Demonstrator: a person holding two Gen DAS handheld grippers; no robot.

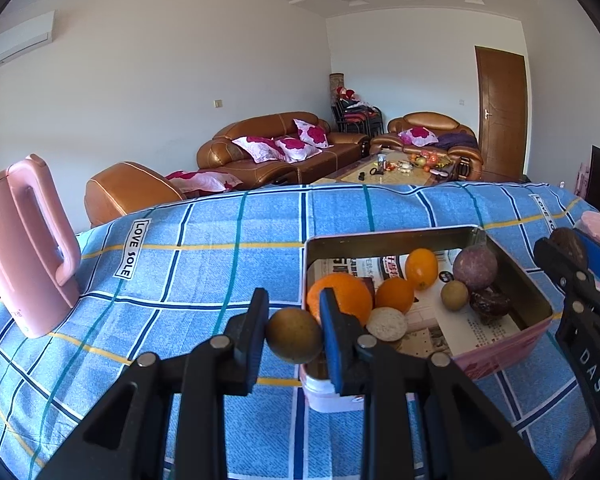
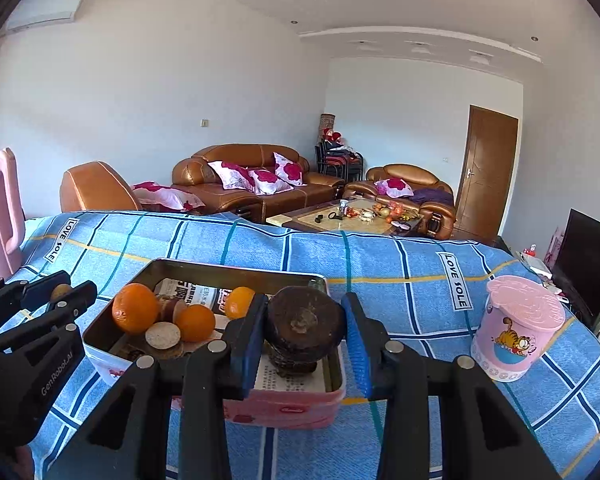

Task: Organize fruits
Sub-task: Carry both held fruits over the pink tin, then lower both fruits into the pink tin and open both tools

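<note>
A pink metal tin (image 1: 512, 276) (image 2: 300, 402) lined with newspaper sits on the blue checked tablecloth. It holds several fruits: oranges (image 1: 346, 294) (image 2: 135, 308), a purple passion fruit (image 1: 475, 267), a small brown fruit (image 1: 454, 295) and a pale round one (image 1: 387, 323). My left gripper (image 1: 294, 334) is shut on a small olive-brown round fruit (image 1: 293, 335) at the tin's near-left corner. My right gripper (image 2: 305, 330) is shut on a dark brown wrinkled fruit (image 2: 305, 322), held above the tin's near-right part over another dark fruit.
A pink kettle (image 1: 28, 248) stands at the table's left. A pink cartoon cup with lid (image 2: 518, 328) stands to the right of the tin. Beyond the table's far edge are brown leather sofas (image 1: 280, 148) and a coffee table (image 1: 396, 170).
</note>
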